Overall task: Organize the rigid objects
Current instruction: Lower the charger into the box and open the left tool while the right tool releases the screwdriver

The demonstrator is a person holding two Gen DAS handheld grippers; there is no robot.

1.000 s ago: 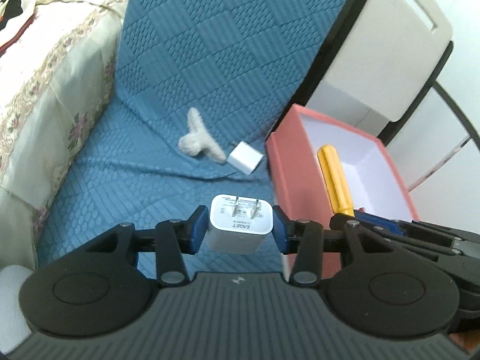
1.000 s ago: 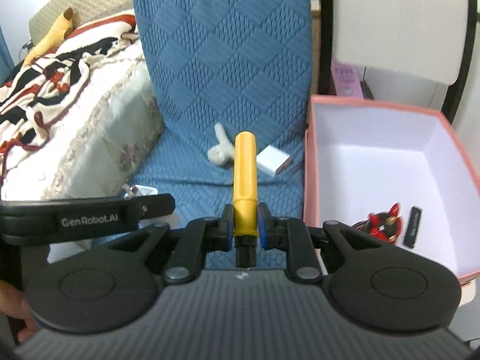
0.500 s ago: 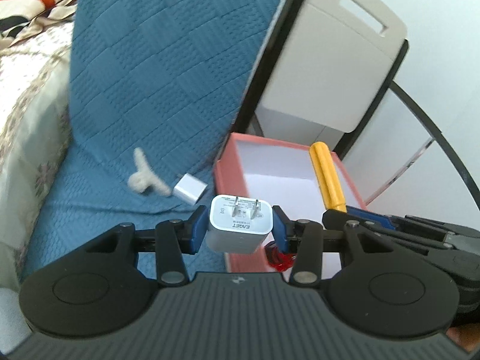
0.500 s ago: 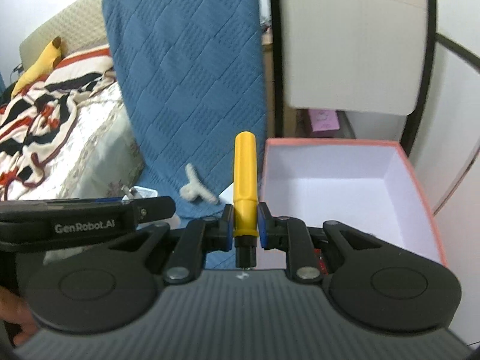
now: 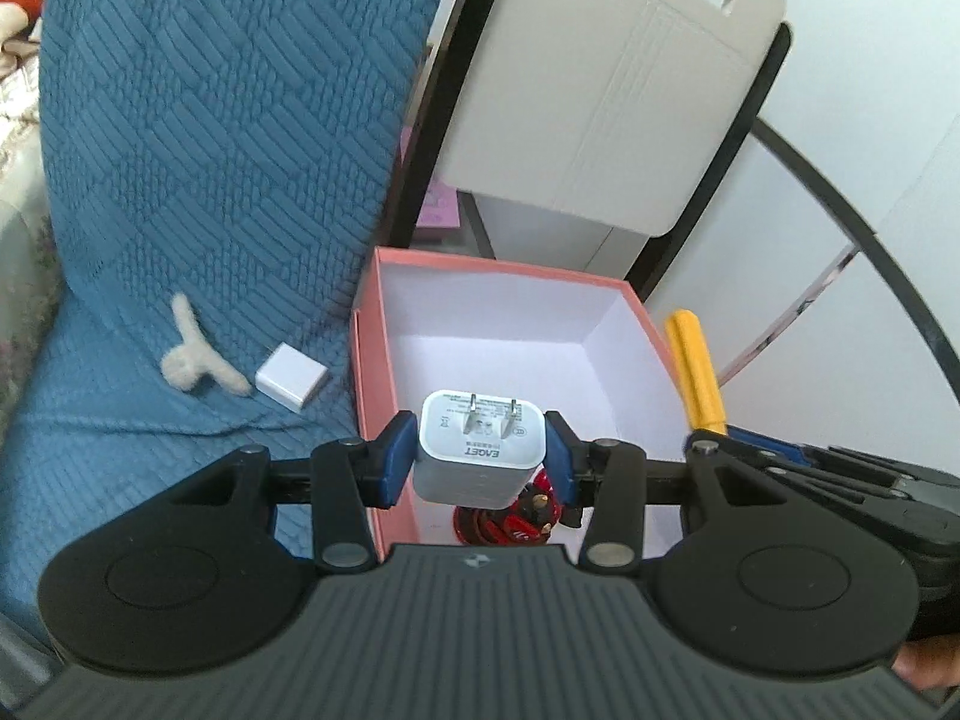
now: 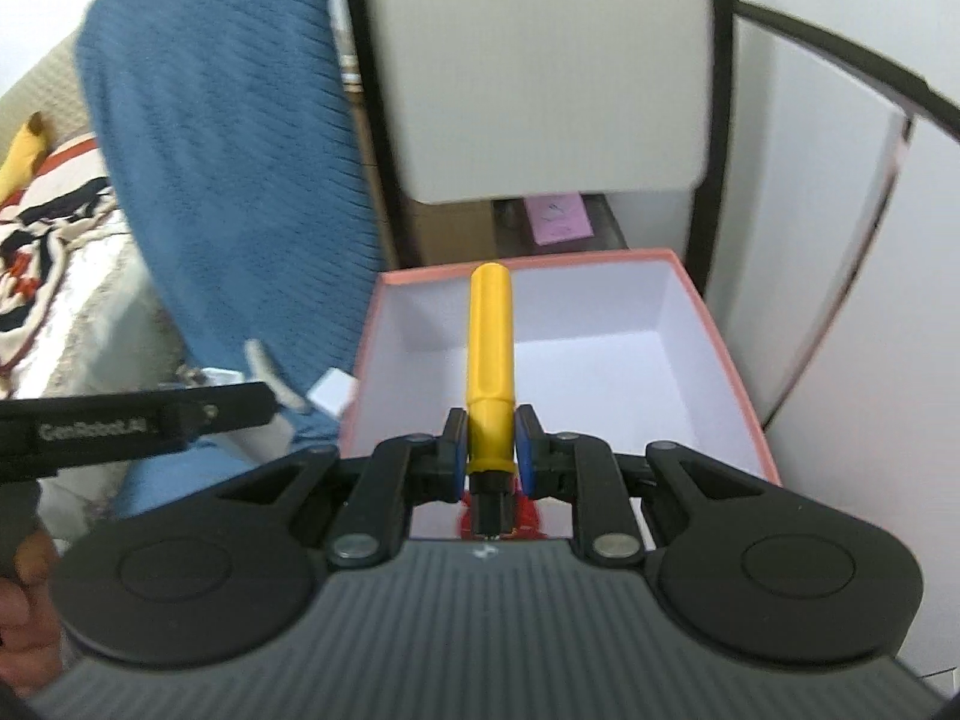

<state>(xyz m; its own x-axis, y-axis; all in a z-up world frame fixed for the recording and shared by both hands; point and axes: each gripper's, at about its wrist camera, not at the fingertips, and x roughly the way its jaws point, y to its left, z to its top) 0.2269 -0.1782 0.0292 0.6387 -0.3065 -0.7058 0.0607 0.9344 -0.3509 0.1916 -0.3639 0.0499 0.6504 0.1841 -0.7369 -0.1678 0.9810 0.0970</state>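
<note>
Tilting downward over the pink box (image 5: 367, 360), the left gripper (image 5: 480, 462) pinches a white plug adapter (image 5: 480, 450) between its blue fingers (image 5: 393, 462), pads pressed on its two sides, prongs pointing up and away from the camera. The adapter hangs above the near end of the box's white interior. Just beside it on the right, the right gripper (image 6: 489, 447) is angled down the same way, its fingers (image 6: 454, 450) closed on the lower end of a yellow cylinder (image 6: 491, 342), which sticks straight out ahead over the open box (image 6: 738, 384). In the left wrist view that same yellow cylinder (image 5: 696, 378) shows past the box's right wall.

On the blue quilted cover (image 5: 180, 180) to the left of the box lie a small white cube (image 5: 291, 384) and, touching or almost touching it, a fuzzy white Y-shaped piece (image 5: 195, 360).

A red and black object (image 5: 516, 516) sits on the box floor, mostly hidden behind the adapter and the fingers; I cannot tell what it is. A hand (image 6: 27, 612) holding the left gripper is cut off at the left edge of the right wrist view, which is blurred, so the lettering on the gripper bar is soft. Behind the box stands a pale grey panel (image 5: 600, 96) in a black frame.
</note>
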